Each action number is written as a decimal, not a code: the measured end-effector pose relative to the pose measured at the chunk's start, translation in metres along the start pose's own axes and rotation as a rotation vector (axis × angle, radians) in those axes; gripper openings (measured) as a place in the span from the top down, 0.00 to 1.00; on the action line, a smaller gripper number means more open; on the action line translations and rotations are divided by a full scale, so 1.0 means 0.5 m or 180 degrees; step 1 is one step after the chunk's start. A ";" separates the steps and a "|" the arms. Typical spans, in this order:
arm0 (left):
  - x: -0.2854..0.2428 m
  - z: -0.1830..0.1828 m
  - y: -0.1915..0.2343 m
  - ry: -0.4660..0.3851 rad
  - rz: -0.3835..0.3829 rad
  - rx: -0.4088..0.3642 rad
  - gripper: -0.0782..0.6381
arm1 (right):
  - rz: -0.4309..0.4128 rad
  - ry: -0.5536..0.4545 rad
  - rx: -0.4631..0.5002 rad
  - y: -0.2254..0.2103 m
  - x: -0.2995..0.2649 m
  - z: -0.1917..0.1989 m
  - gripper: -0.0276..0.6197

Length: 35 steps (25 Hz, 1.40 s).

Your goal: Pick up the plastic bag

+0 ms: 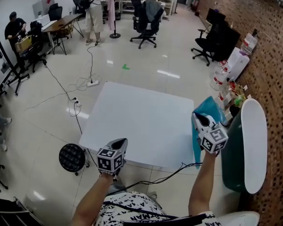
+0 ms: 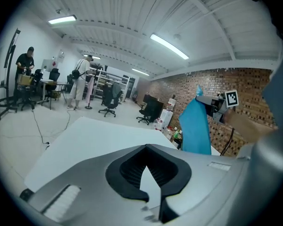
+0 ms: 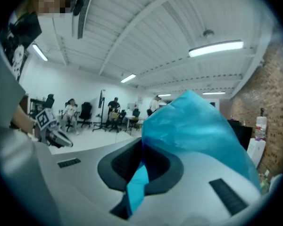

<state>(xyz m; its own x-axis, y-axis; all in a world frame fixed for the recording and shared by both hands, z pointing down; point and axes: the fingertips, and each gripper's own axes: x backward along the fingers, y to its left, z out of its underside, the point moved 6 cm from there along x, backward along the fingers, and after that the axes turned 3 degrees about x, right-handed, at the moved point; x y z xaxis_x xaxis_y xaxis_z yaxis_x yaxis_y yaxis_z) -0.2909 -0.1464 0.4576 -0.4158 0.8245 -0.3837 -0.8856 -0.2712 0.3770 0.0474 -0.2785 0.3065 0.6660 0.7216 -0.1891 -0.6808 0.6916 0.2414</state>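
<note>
right gripper (image 1: 198, 117), raised beside the white table (image 1: 141, 121), pinches the blue plastic bag (image 3: 193, 126), apparently hanging free; left gripper (image 1: 122, 143), closed and empty, held lower; brick wall (image 1: 269, 55) alongside.

Right gripper (image 3: 139, 168): jaws pinched together on the plastic bag (image 3: 193, 126), a thin blue strip of it running down through the dark slot between them. The rest of the bag billows up and right over the gripper's grey body.

Left of the bag: left gripper (image 3: 61, 140) with its marker cube (image 3: 42, 119), held out from a sleeve at the frame edge.

Behind the bag, far off: a seated person (image 3: 70, 108), a dark office chair (image 3: 85, 112), a standing person (image 3: 114, 105).

Above the bag: strip light (image 3: 217, 48) on white ceiling. Right of the bag: brick wall (image 3: 278, 79).
</note>
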 end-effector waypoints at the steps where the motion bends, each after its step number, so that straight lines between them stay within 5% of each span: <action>1: 0.000 -0.001 0.013 0.0012 -0.0007 0.0005 0.89 | -0.0124 0.0202 0.0145 0.046 -0.053 0.030 0.94; 6: 0.019 0.009 0.083 0.0068 -0.0098 0.0095 0.89 | -0.0741 0.0876 0.0793 0.326 -0.281 0.171 0.94; 12: 0.048 0.035 0.138 0.0131 -0.0249 0.0216 0.89 | -0.1212 0.1308 0.1357 0.544 -0.401 0.331 0.94; 21: 0.071 0.074 0.217 0.0225 -0.0399 0.0382 0.89 | -0.1370 0.2149 0.0939 0.696 -0.477 0.406 0.94; 29: 0.034 0.076 0.273 0.0335 -0.0378 0.0303 0.89 | -0.1777 0.2115 0.1123 0.775 -0.491 0.388 0.90; 31: 0.017 0.087 0.296 0.0406 -0.0357 0.0209 0.89 | -0.1846 0.2115 0.1082 0.781 -0.488 0.397 0.66; 32: 0.004 0.096 0.307 0.0473 -0.0311 0.0171 0.89 | -0.1853 0.2114 0.1084 0.783 -0.485 0.403 0.64; 33: -0.012 0.107 0.315 0.0563 -0.0228 0.0158 0.86 | -0.1840 0.2118 0.1107 0.785 -0.483 0.410 0.64; 35: -0.054 0.129 0.329 0.0774 -0.0009 0.0210 0.54 | -0.1828 0.2149 0.1207 0.792 -0.478 0.415 0.64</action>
<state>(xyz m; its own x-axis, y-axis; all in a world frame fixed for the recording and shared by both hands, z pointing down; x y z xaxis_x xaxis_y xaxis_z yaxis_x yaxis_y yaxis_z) -0.4118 -0.1811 0.5845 -0.4580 0.6793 -0.5734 -0.8748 -0.2296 0.4267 -0.3182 -0.1838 0.6446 0.4705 0.2246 -0.8533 -0.0831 0.9740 0.2106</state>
